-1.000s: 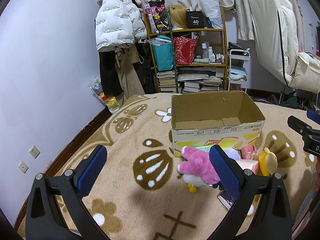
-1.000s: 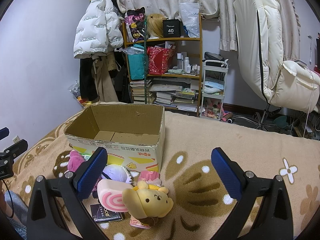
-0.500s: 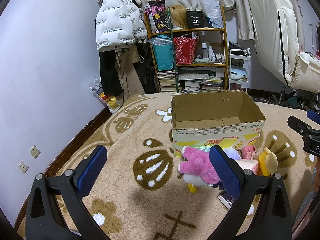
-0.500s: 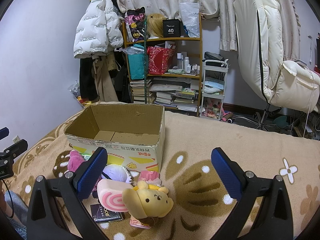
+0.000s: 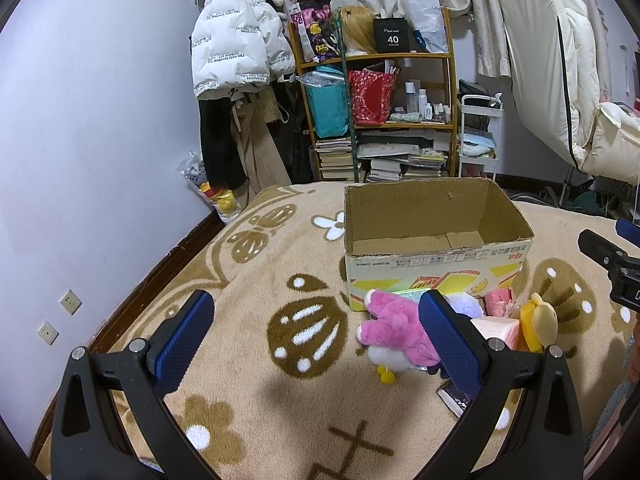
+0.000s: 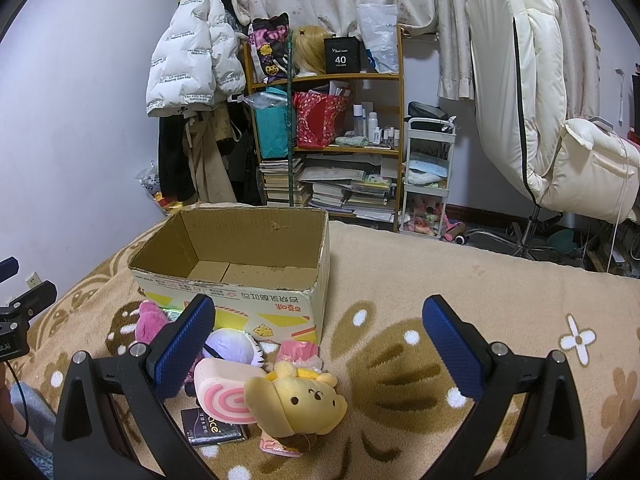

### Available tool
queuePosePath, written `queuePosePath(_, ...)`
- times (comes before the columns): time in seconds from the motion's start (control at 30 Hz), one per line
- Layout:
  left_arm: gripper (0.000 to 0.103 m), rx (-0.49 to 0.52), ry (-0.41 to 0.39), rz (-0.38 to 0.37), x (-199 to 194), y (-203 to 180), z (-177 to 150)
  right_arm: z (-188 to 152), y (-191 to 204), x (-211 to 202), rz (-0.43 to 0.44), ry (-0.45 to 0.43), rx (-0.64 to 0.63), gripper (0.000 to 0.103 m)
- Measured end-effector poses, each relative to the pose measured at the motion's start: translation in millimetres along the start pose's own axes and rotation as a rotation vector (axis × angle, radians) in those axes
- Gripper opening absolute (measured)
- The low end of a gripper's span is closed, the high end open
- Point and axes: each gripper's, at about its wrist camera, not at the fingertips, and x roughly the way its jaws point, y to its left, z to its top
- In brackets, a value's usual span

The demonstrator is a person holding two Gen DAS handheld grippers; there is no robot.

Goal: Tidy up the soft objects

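A: What lies ahead of the left gripper (image 5: pixel 316 336)?

B: Its jaws are spread wide, empty, over bare blanket (image 5: pixel 248 360). By the right jaw lies the pink plush (image 5: pixel 394 330), with the open cardboard box (image 5: pixel 436 268) beyond it.

A: And the right gripper (image 6: pixel 318 342)?

B: Also released, holding nothing. At its left jaw the soft toys cluster against the box front: a pink swirl cushion (image 6: pixel 224 394), a white plush (image 6: pixel 236 346) and the yellow bear plush (image 6: pixel 298 404), which overlaps a dark packet (image 6: pixel 210 430). Toward the right jaw the blanket is open.

A: Any writing?

B: A black box (image 6: pixel 341 56) on the shelf reads "40".
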Motion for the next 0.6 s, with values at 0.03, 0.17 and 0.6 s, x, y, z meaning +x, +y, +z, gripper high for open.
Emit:
queuePosePath(0.03,0.101,-0.002,0.006,-0.001,5,2,-3,1,-1,-1,0.002,0.002,0.0,0.103)
queuePosePath(0.17,0.101,-0.022,0.035,-0.019,20,4,1,6,7,-2,0.009,0.011,0.0,0.103)
queuePosePath(0.6,0.101,-0.032,0.081,-0.056,44,-14,16,0,-5,26,0.063,0.103,0.108,0.103)
